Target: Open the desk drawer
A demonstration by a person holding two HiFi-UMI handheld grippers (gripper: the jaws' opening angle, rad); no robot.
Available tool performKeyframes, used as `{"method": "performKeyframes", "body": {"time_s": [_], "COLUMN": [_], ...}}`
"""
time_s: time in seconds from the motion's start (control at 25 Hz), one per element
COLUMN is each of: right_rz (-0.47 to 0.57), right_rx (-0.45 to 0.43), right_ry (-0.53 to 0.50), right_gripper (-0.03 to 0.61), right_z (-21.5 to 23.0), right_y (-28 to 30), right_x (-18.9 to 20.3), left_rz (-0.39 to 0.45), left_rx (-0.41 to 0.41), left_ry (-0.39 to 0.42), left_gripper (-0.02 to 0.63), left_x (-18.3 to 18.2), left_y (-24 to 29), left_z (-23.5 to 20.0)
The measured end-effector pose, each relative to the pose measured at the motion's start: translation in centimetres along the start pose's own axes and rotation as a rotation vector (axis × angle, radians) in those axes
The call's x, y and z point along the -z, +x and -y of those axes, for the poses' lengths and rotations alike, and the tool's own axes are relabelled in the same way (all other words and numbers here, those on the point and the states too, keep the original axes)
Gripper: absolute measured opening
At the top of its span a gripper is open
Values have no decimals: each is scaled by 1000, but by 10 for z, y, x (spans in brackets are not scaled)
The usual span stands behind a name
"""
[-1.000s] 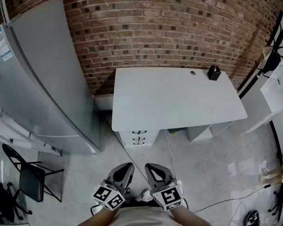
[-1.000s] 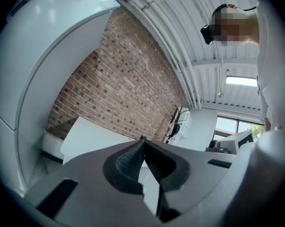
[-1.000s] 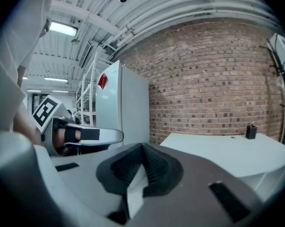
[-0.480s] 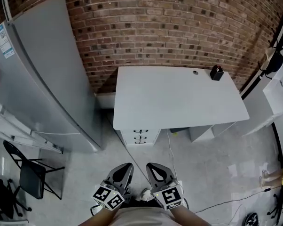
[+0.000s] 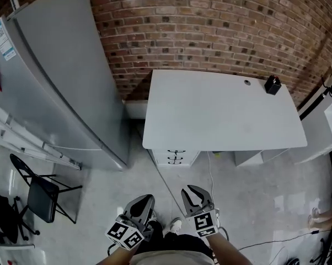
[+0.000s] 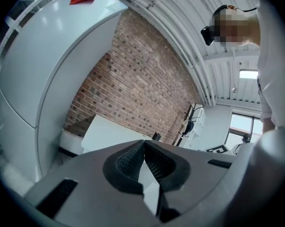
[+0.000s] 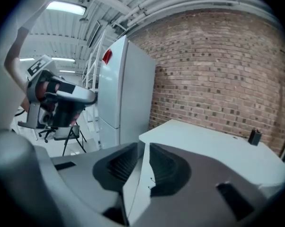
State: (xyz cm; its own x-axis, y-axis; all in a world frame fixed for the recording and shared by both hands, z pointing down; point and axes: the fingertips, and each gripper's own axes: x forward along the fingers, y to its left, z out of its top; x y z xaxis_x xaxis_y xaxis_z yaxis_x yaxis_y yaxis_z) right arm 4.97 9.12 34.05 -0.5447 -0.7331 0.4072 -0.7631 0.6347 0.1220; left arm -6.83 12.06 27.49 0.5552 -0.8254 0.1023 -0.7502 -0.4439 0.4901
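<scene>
A white desk (image 5: pixel 224 112) stands against the brick wall. Its drawer stack (image 5: pixel 175 157), with dark handles, sits shut under the desk's left front corner. Both grippers hang low at the bottom of the head view, well short of the desk and above the floor. My left gripper (image 5: pixel 146 198) (image 6: pixel 143 144) is shut, with its tips touching and nothing between them. My right gripper (image 5: pixel 195 190) (image 7: pixel 143 145) has its jaws a narrow gap apart and holds nothing. Through that gap the drawer fronts (image 7: pixel 148 181) show below the desk top (image 7: pixel 213 148).
A tall grey fridge (image 5: pixel 55 76) stands left of the desk, with white rails (image 5: pixel 22 148) beside it. A black folding chair (image 5: pixel 42 195) is at the far left. A small black object (image 5: pixel 273 85) sits on the desk's back right. A cable (image 5: pixel 211 173) runs across the floor.
The head view has swung, so the desk now sits further right and higher. Both grippers have dropped lower in view, and the right one's jaws have parted a little.
</scene>
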Motion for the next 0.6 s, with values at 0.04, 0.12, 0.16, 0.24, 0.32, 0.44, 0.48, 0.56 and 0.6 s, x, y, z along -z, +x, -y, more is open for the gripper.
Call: {"method": "performKeyframes", "body": {"time_s": [0.04,0.12,0.16,0.24,0.32,0.44,0.48,0.56,0.6], "right_rz": [-11,-38,-54,-95,-134,-186,-204,-232,-239], "right_rx": [1,9,17,45,82,133,148,180,196], "right_ry": [4,2,-6,-11,6,18,9,10,31], "right_gripper": [71,72,72,72,72,72,72,72,72], "right_z": [2,5,7,13,22,32,35,42,45], "right_y": [8,28,38,60,81,105,113,128,137], "right_x": [5,15,21,32,42,55,61,76,84], "left_rz": [-8,-23,-29,-34,-33,-32,-32,-39,-47], "left_rx": [-12,-34,-40,-46,-42,-21,-10,26,46], "left_ry": [-5,-25,-35,-51,-55,-48,-46,-36,-29], "left_gripper": [9,9,9,9,9,9,9,9,9], "left_x": [3,7,8,9,5,-4,-5,-1,3], "left_y": [-1,-3,-2,5,16,32,37,47,51], "left_z": [-6,-19,-27,-43,-59,-77,-82,-90,-96]}}
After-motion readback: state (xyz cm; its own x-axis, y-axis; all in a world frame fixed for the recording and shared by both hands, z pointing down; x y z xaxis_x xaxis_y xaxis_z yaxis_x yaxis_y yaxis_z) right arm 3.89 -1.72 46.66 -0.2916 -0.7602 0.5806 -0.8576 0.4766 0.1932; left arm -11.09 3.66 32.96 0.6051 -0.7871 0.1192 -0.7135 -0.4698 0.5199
